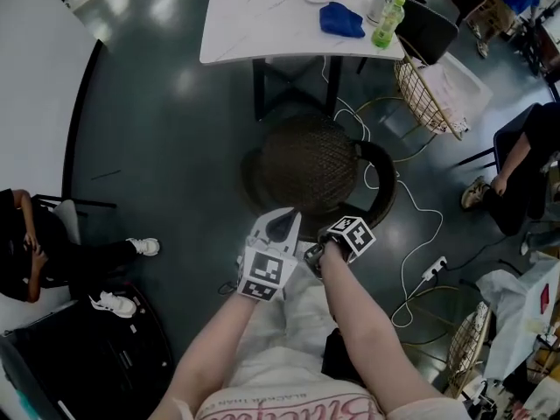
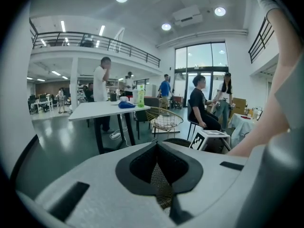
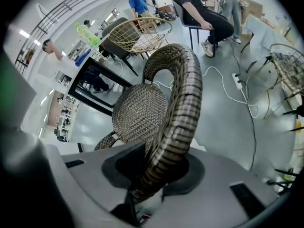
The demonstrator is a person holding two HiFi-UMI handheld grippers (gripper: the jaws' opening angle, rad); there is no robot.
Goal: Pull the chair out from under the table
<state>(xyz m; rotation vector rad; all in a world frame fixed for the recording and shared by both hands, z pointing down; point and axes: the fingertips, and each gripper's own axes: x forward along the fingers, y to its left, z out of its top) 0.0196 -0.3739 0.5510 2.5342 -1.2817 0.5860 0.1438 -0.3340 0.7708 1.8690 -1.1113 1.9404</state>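
The right claw [image 3: 156, 175] clamps the wicker chair [image 3: 140, 113] rim, the left claw [image 2: 159, 175] its weave.

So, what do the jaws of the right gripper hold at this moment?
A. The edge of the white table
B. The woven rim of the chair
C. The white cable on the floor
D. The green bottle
B: in the right gripper view, the jaws of the right gripper are closed on the chair's woven rim, which arches up from between them.
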